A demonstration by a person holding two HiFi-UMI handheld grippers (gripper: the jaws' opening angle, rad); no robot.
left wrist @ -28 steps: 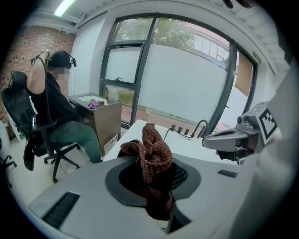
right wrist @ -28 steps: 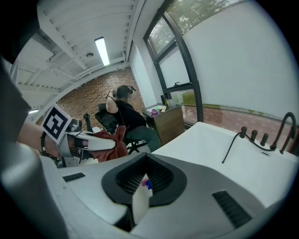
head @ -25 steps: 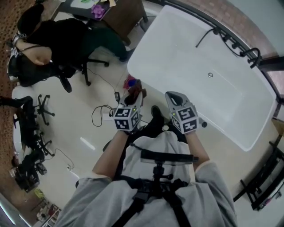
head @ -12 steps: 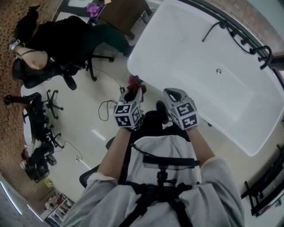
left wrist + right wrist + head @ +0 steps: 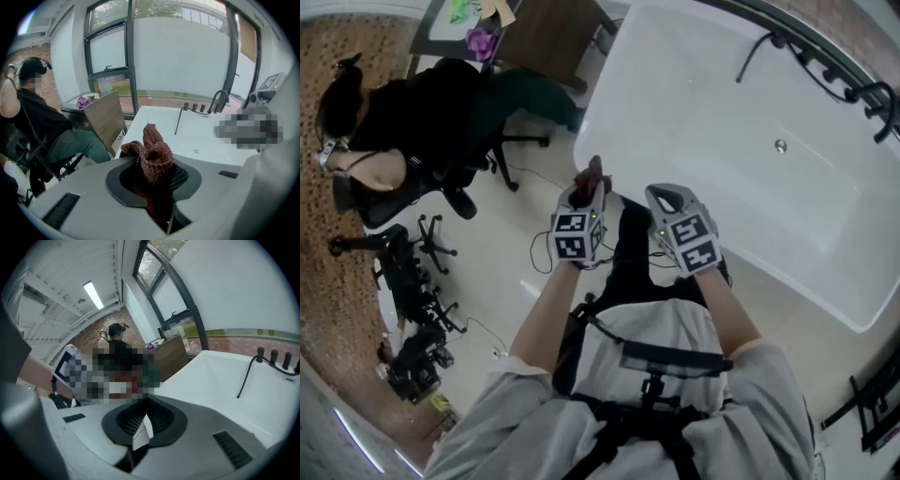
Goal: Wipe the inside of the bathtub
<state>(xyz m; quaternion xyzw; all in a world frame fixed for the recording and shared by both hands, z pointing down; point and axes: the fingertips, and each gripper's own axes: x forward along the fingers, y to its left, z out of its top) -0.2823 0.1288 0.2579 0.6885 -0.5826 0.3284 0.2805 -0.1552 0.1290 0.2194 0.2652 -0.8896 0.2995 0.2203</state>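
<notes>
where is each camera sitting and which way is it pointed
Head view: on the person's head, looking steeply down at the bathtub; shows their arms, the left tool and the right tool.
Left gripper view: rides the left tool, looking along its jaws, shut on a brown cloth, toward the bathtub's taps.
Right gripper view: rides the right tool, looking along its shut jaws across the bathtub.
Shared: all three catch the bathtub and the seated person.

The bathtub [image 5: 712,103] ahead is open and wide inside; only the black faucet fittings [image 5: 870,92] line its far rim. A seated person [image 5: 422,112] blocks the left side.
</notes>
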